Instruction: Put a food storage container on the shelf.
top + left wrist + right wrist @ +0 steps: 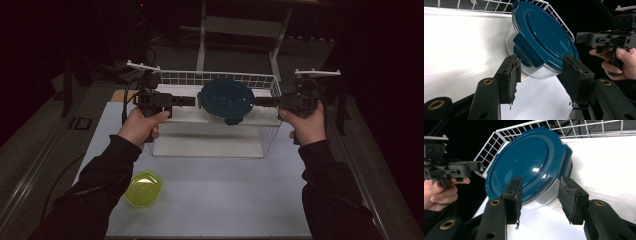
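1. Item inspected: a round clear container with a blue clip-on lid (226, 99), standing on the white shelf (185, 117) of a wire basket rack (190, 78) at the 12 o'clock end of the desk (225, 200).
2. Handling, judged: the body reads as glass or hard clear plastic, so rigid, fairly heavy, smooth-sided and breakable if dropped. The lid is stiff plastic with a glossy, likely slippery top.
3. Hold points, judged: opposite sides of the rim, at the container's 9 and 3 o'clock, just under the lid's overhang. The blue latch tab (525, 51) offers an edge but may unclip.
4. Left tongs (186, 101): released, jaws parted, level and pointing at the container's 9 o'clock side. The gripper view shows nothing pressed between the pads (512, 75).
5. Right tongs (263, 102): released likewise, level, aimed at the 3 o'clock side, pads (570, 192) flanking the lid edge without contact.
6. Pose: both forearms enter from 6 o'clock, hands upright on the grips, tongs facing each other across the container.
7. Elsewhere: a yellow-green lidded box (143, 188) near the left sleeve, at 7 o'clock on the desk.
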A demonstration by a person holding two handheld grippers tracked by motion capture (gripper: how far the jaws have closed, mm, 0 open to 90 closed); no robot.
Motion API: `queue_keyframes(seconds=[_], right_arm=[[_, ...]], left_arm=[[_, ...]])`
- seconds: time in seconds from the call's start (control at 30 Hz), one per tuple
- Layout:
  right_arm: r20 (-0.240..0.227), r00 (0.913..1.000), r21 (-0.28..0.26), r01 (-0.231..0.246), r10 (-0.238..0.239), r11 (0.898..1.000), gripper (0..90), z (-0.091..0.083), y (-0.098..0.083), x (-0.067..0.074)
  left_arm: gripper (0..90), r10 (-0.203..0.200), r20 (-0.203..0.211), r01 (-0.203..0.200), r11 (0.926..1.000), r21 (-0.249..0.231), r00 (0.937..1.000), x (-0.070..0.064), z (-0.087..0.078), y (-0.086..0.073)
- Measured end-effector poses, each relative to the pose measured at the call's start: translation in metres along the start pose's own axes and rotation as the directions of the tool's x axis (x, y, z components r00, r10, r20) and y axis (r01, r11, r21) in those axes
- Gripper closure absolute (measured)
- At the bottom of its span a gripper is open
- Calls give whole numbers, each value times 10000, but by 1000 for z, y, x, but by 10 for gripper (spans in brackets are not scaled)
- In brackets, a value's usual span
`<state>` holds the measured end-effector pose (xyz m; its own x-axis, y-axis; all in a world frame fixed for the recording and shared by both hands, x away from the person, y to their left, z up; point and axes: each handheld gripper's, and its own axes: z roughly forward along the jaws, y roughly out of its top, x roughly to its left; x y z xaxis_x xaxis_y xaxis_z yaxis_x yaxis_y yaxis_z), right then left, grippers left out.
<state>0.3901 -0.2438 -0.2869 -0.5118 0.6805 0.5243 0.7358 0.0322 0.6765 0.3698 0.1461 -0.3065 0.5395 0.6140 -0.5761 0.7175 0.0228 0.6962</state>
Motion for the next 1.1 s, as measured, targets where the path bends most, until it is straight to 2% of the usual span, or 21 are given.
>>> queue_keyframes(seconds=[0.1,0.27,0.37,0.43,0.5,0.57,0.6,0.67,0.73,0.8,0.87,0.9,0.93,0.97,1.0,1.03,1.1], right_arm=[[-36,9995,63,300,-300,9995,556,-1,-7,8],[-226,9979,236,605,-600,9979,626,0,-18,15],[-269,9973,233,687,-681,9974,657,0,-25,19],[-195,9961,307,869,-864,9957,675,3,-31,23],[-251,9952,422,956,-946,9945,699,6,-36,25],[-244,9944,487,1038,-1027,9934,738,9,-41,27],[-236,9939,541,1090,-1078,9926,756,11,-42,28],[-257,9930,534,1164,-1151,9918,844,13,-46,30],[-269,9919,561,1255,-1241,9905,898,14,-49,31],[-232,9904,678,1377,-1365,9881,899,18,-52,33],[-251,9902,753,1392,-1376,9874,900,22,-54,34],[-264,9901,800,1397,-1380,9870,900,24,-54,35],[-286,9907,776,1348,-1330,9878,900,26,-55,35],[-286,9907,776,1348,-1330,9878,900,26,-55,35],[-278,9908,774,1339,-1321,9880,900,28,-55,35],[-303,9916,772,1278,-1258,9888,900,31,-55,34],[-324,9923,768,1218,-1196,9896,900,33,-55,33]], left_arm=[[455,88,46,-86,9996,-269,10000,-2,-7,-6],[392,468,388,-460,9987,-225,9982,-7,-12,-18],[368,789,589,-783,9968,-128,9951,-11,-12,-25],[333,1077,811,-1063,9941,-209,9909,-13,-12,-32],[329,1187,794,-1168,9928,-285,9898,-15,-11,-37],[327,1239,989,-1204,9919,-401,9874,-15,-11,-43],[313,1413,1095,-1367,9894,-489,9839,-16,-10,-48],[301,1642,1086,-1583,9855,-606,9804,-17,-9,-56],[264,2121,862,-2058,9756,-770,9734,-18,-9,-66],[224,2469,633,-2415,9669,-820,9670,-19,-9,-78],[175,2808,454,-2776,9584,-663,9587,-18,-8,-86],[152,3053,274,-3032,9509,-619,9519,-19,-7,-92],[143,3189,149,-3177,9466,-541,9477,-19,-7,-97],[138,3189,149,-3177,9466,-541,9477,-19,-7,-97],[138,3407,-57,-3404,9384,-590,9402,-20,-7,-105],[106,3504,-151,-3506,9347,-584,9365,-20,-7,-108],[19,3810,-409,-3829,9218,-610,9237,-22,-7,-118]])
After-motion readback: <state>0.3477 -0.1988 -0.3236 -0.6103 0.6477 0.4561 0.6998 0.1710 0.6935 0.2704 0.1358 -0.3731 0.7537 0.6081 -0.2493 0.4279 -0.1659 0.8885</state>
